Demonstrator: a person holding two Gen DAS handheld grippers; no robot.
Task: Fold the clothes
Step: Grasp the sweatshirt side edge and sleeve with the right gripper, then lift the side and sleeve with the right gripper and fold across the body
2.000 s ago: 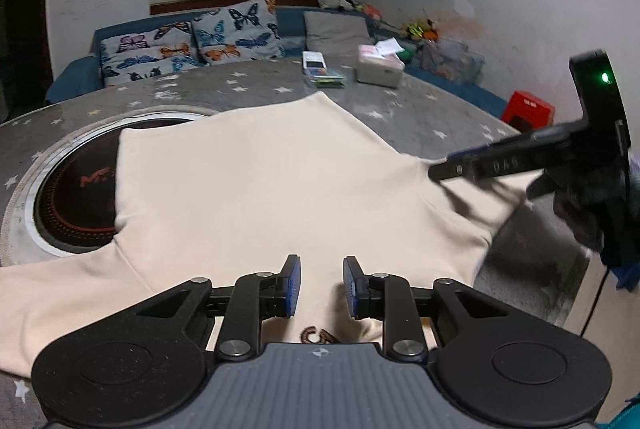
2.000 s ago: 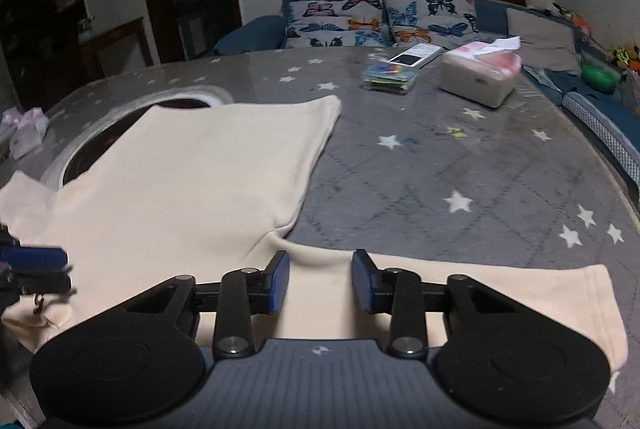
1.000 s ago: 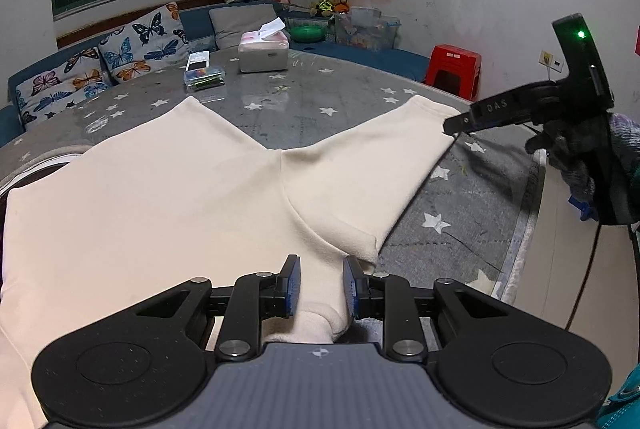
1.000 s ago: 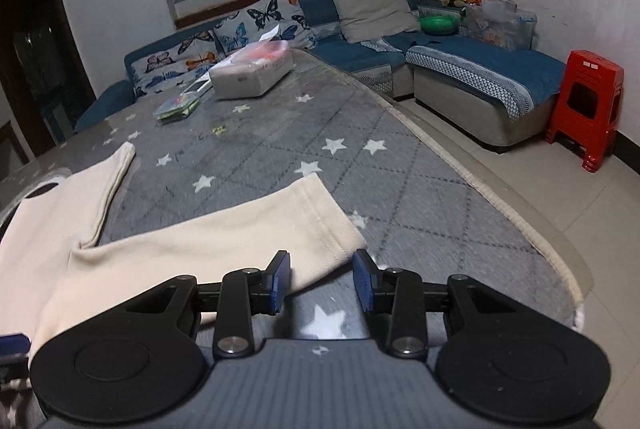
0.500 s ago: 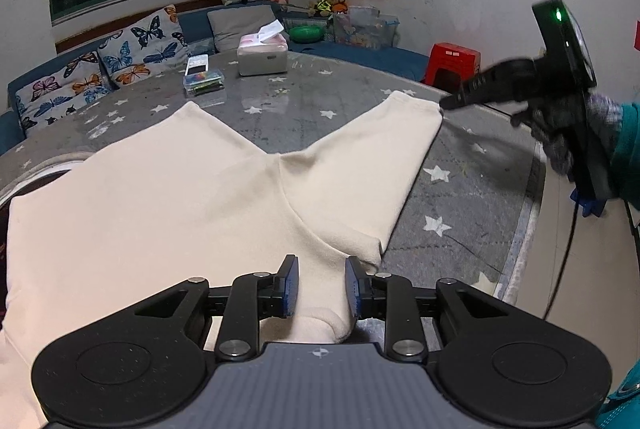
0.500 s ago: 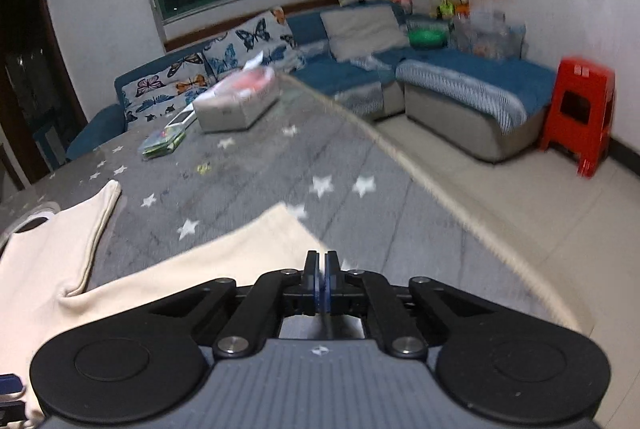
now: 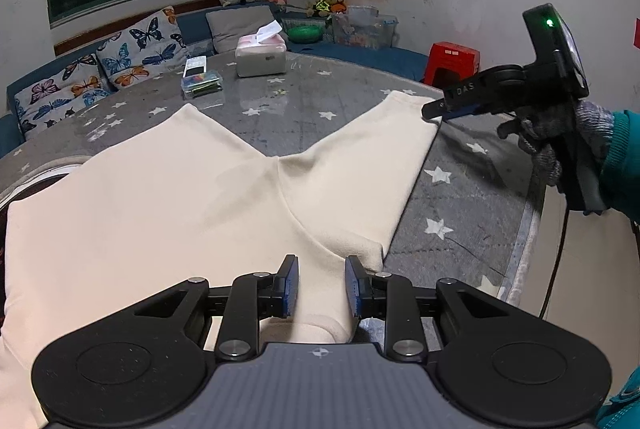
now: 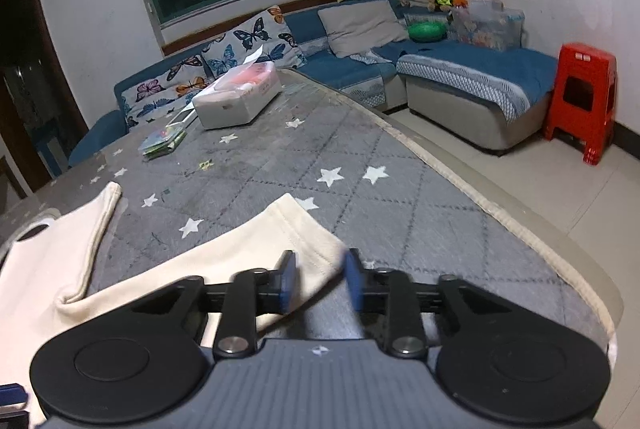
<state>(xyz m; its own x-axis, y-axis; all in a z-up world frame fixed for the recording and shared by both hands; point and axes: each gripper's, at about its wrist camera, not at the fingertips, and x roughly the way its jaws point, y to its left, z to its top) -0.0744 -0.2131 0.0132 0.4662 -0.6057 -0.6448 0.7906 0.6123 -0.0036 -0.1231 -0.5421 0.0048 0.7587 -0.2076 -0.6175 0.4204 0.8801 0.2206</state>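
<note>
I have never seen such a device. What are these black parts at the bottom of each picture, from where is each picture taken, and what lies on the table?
The black parts are hand-held grippers, each with two blue-padded fingers. A person holds one in each hand, and a wide-angle camera on each gripper looks forward along its fingers.

One picture comes from the left gripper. It also shows the right gripper from outside, held by a gloved hand at the sleeve end.

The other comes from the right gripper itself. Its jaws are open around the cuff of the sleeve.

On the grey star-patterned table lies a cream garment, spread flat. Further back are a tissue box and a small clear box. Both grippers are open; neither holds anything.
</note>
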